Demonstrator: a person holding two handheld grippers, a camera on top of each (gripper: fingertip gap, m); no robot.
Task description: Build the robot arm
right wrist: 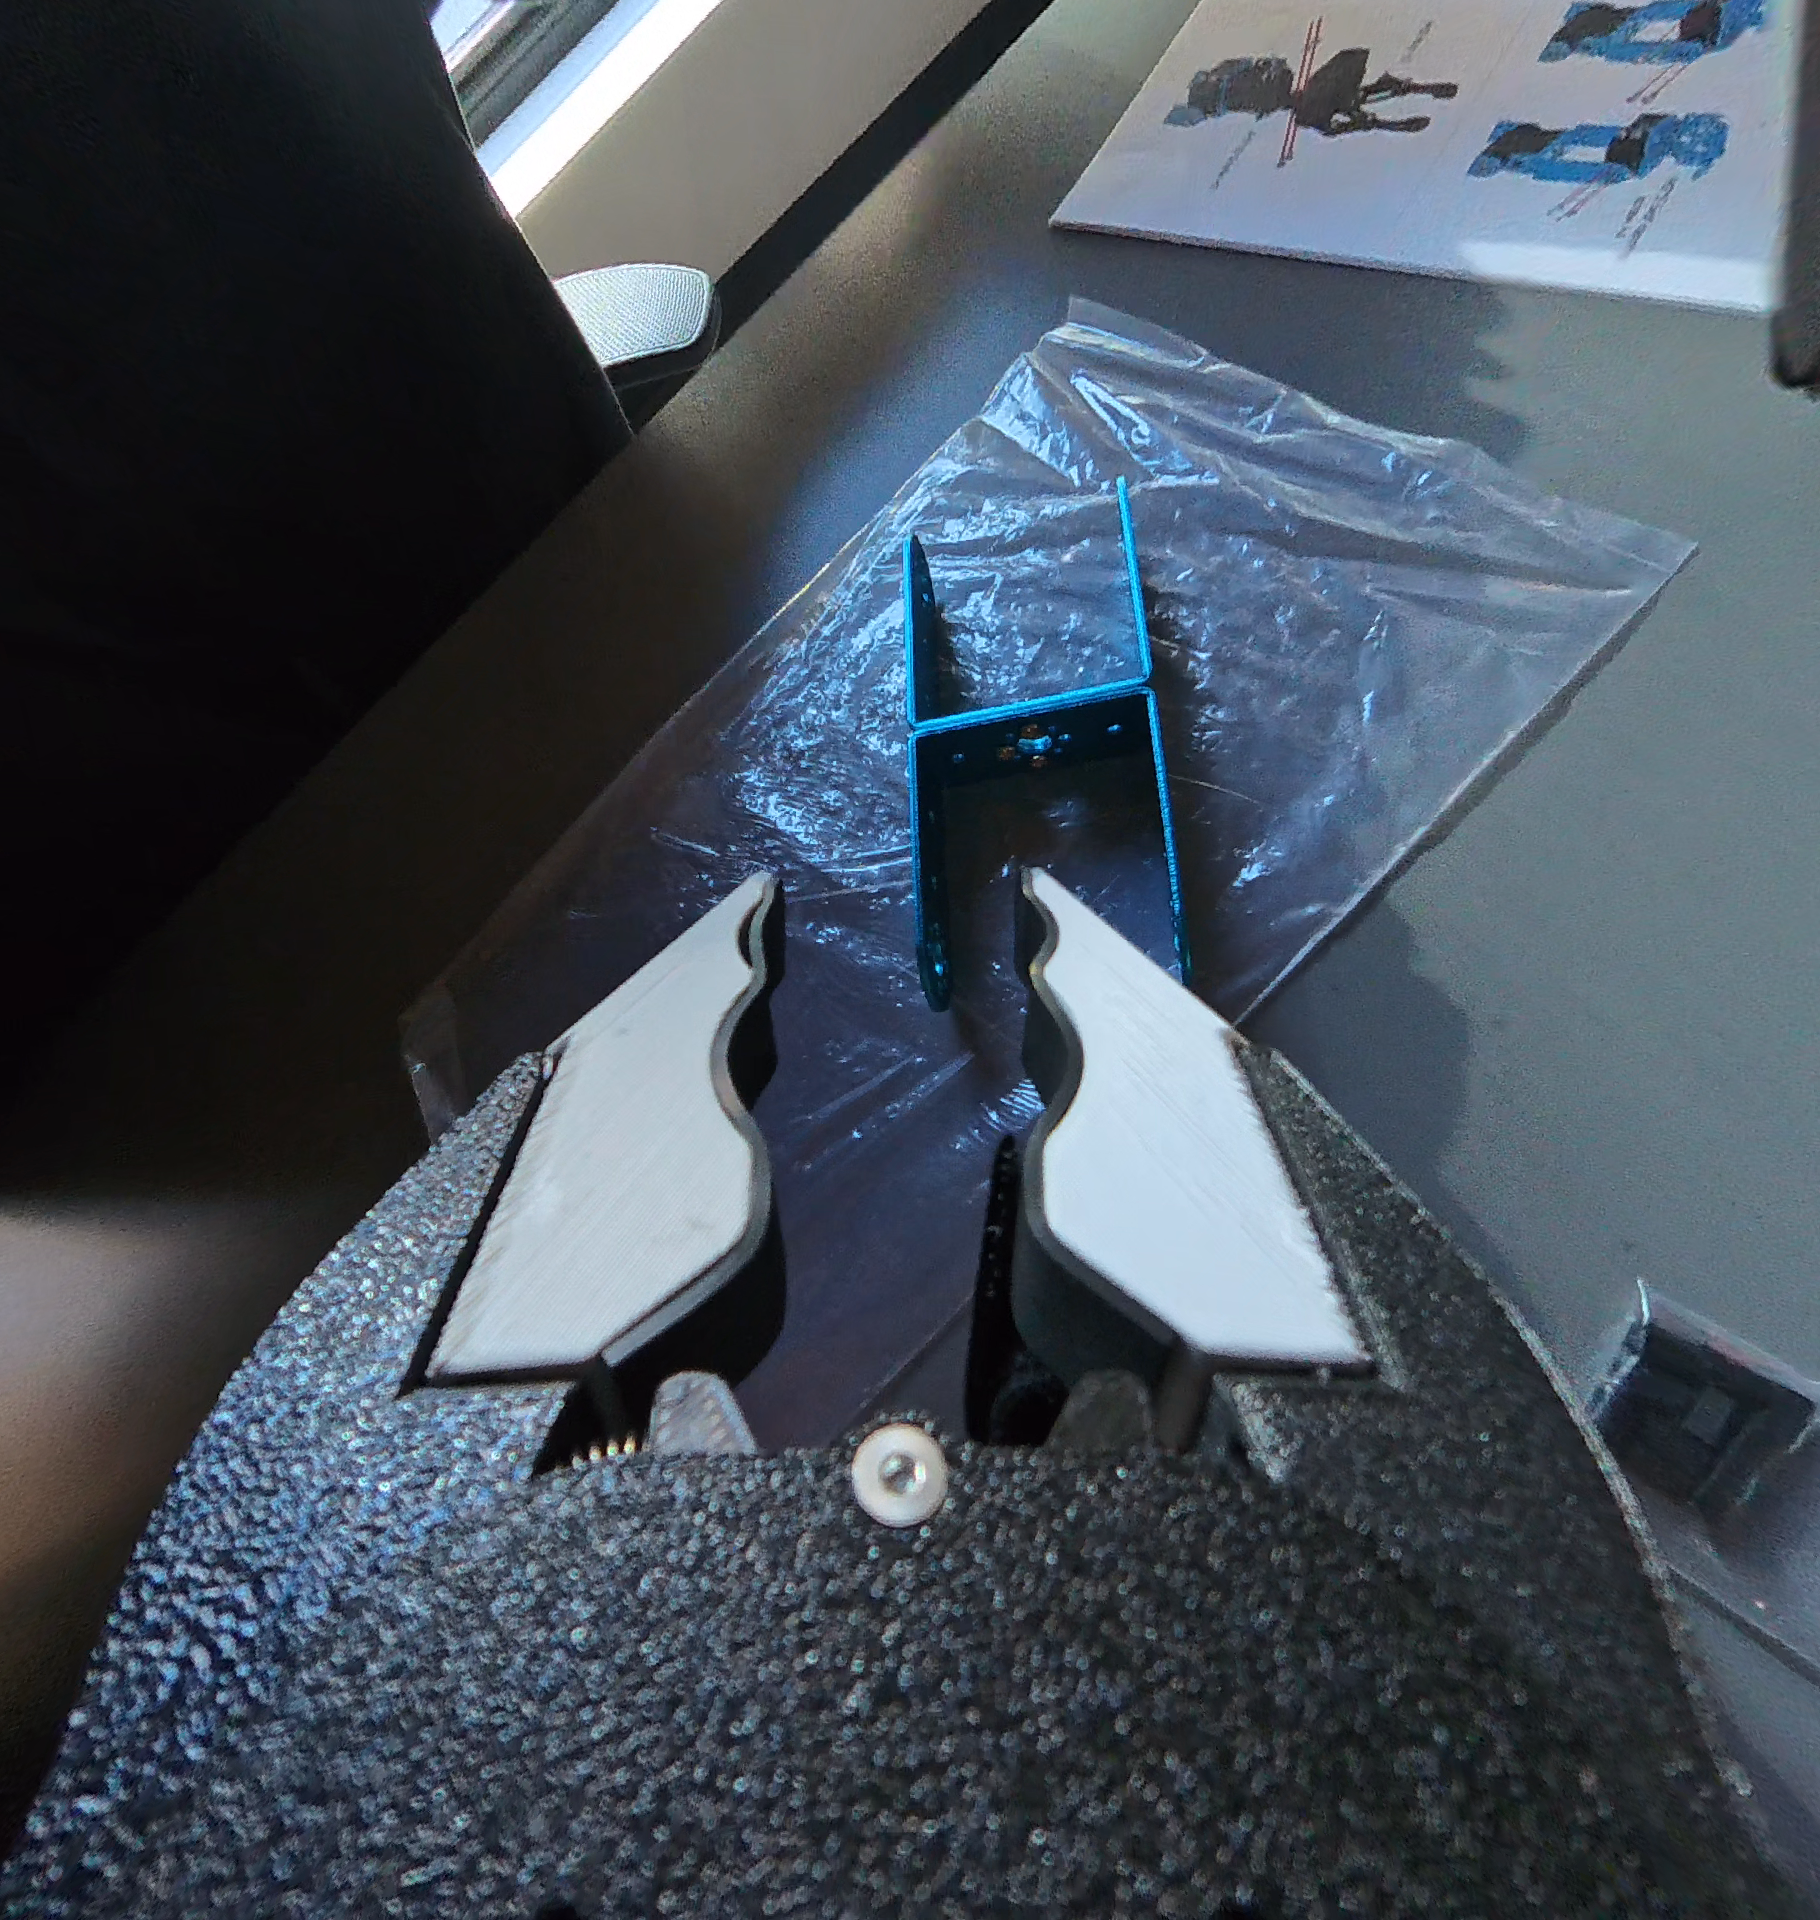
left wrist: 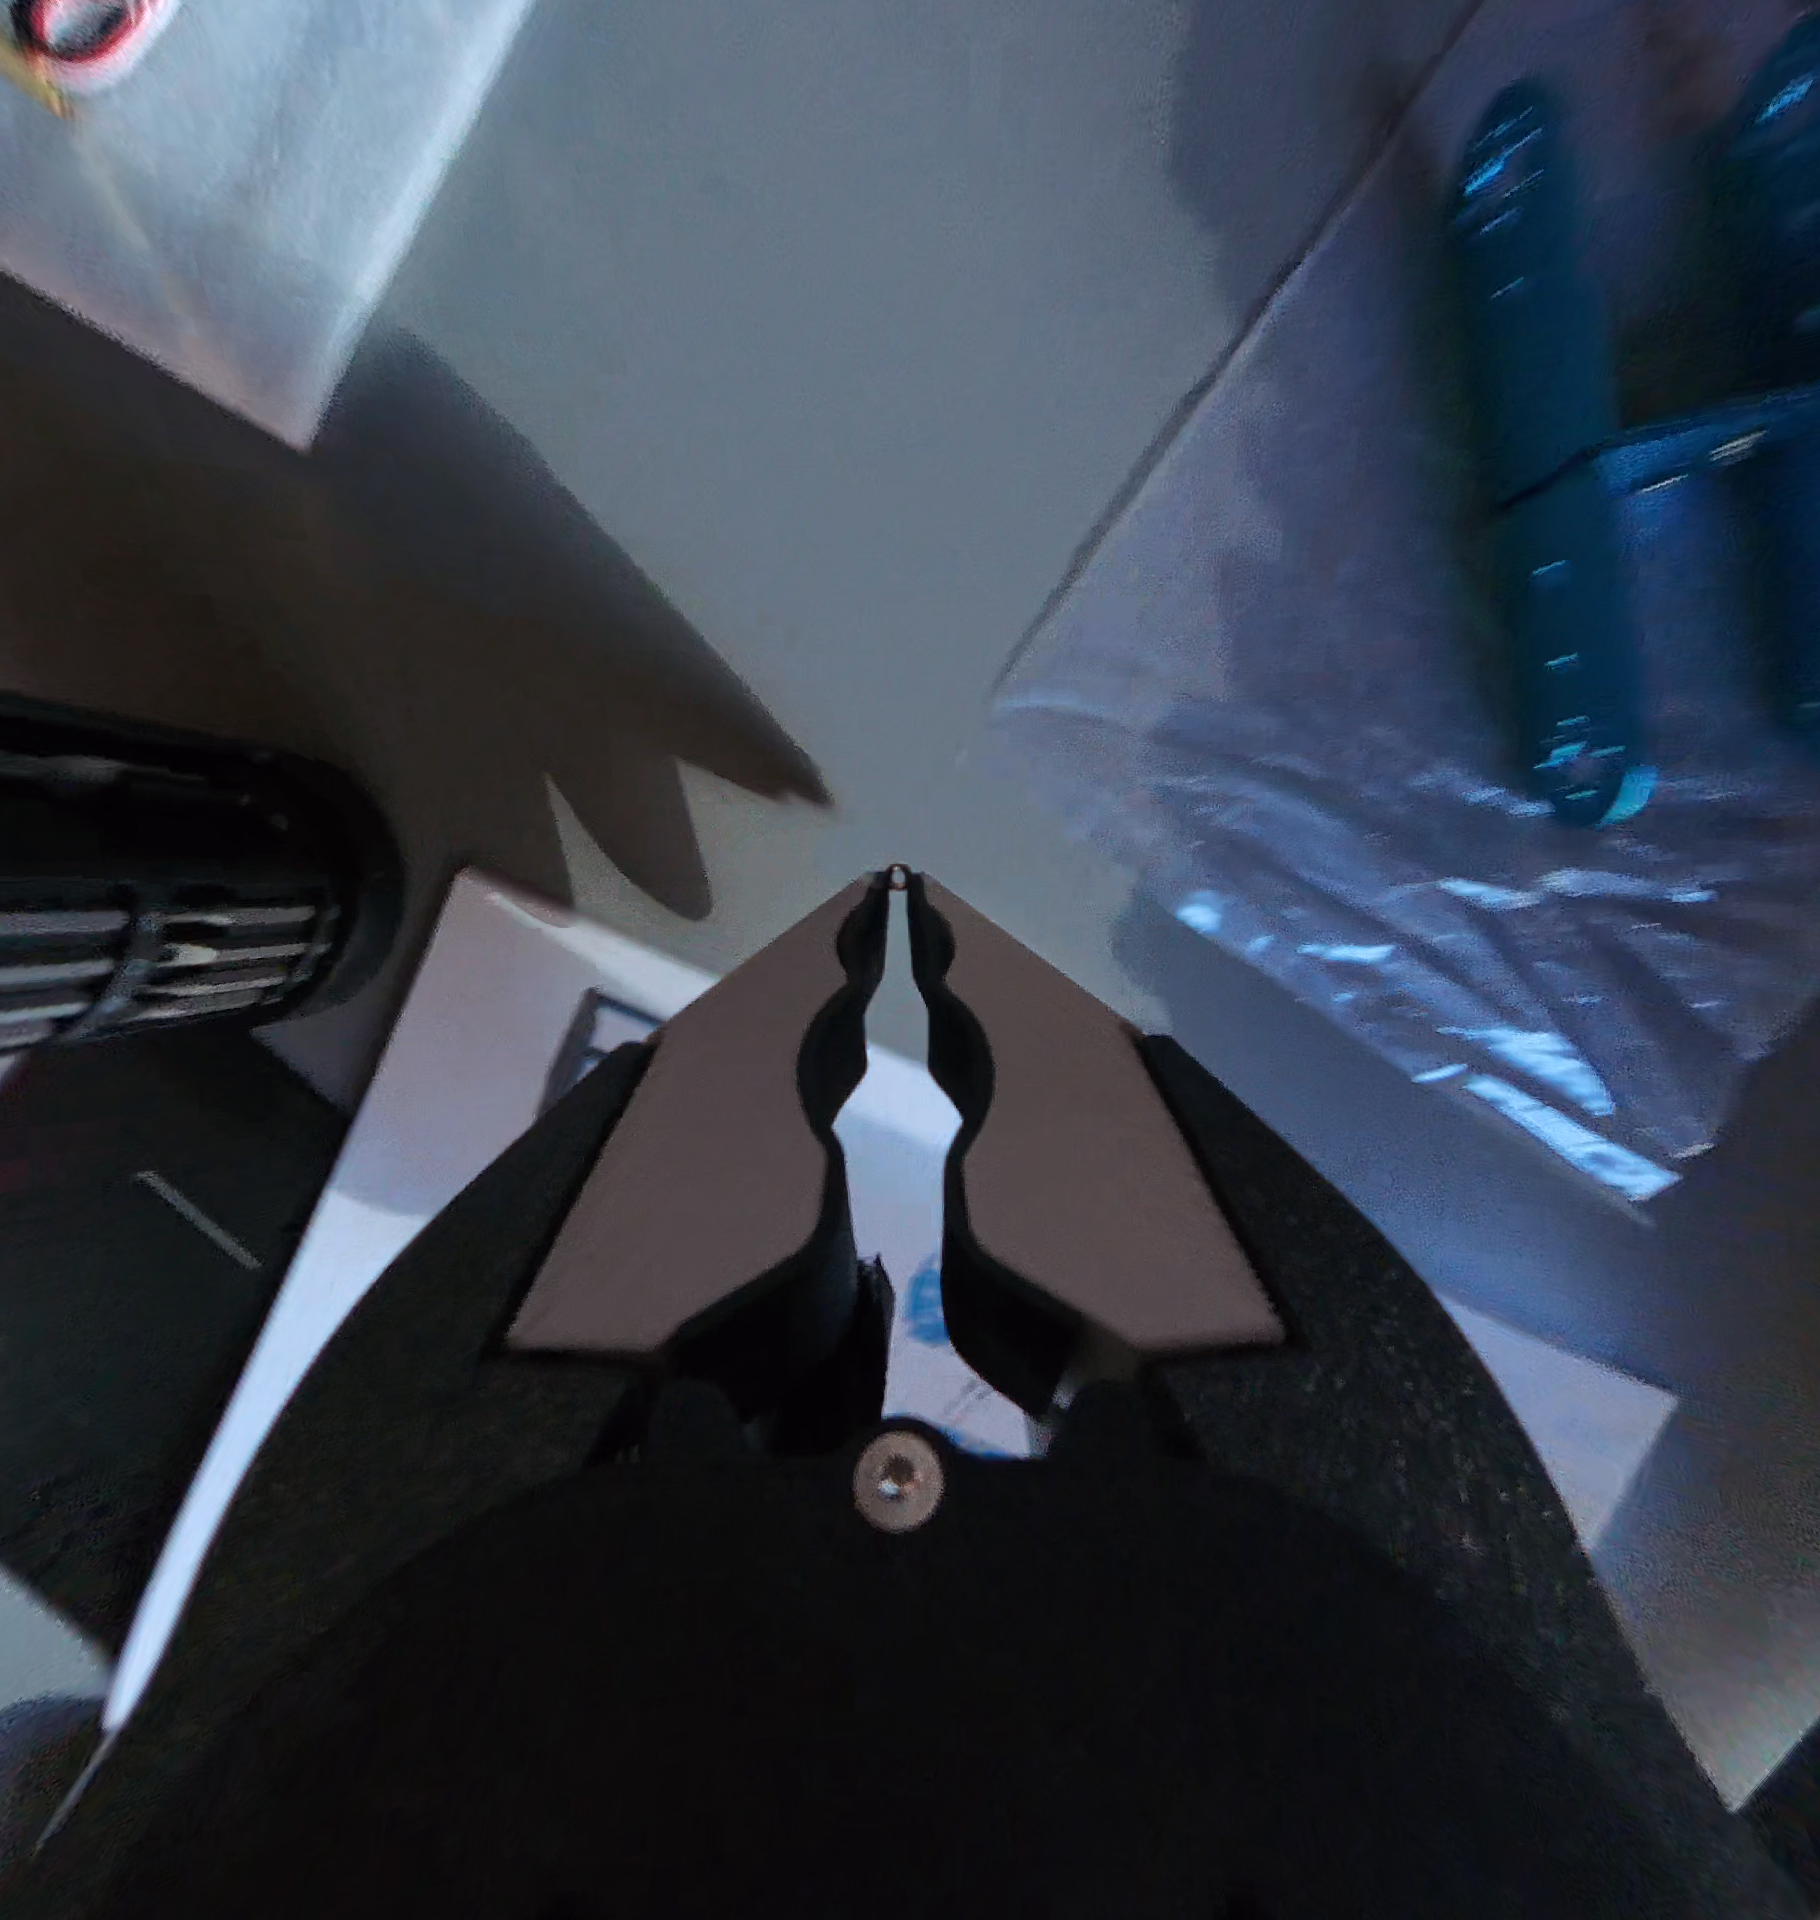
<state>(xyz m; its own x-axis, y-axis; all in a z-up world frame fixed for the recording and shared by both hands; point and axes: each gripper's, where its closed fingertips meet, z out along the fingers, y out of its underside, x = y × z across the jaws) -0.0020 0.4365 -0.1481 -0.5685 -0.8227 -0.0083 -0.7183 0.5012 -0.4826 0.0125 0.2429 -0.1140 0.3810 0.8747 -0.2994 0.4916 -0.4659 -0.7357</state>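
Counter (right wrist: pixel 1508 935) carries a clear plastic bag (right wrist: pixel 1353 582) near its left edge, a printed sheet (right wrist: pixel 1405 208) beyond. On the bag lie two blue metal brackets (right wrist: pixel 1041 769), joined back to back. Right tongs (right wrist: pixel 901 894) hang open just before them, touching nothing. Left tongs (left wrist: pixel 898 878) are closed, pinching a tiny ring or nut (left wrist: pixel 898 876).

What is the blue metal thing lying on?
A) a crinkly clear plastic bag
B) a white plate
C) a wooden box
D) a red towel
A: in the right wrist view the blue metal bracket rests on a crinkly clear plastic bag spread flat on the dark table, just ahead of the open right tool.
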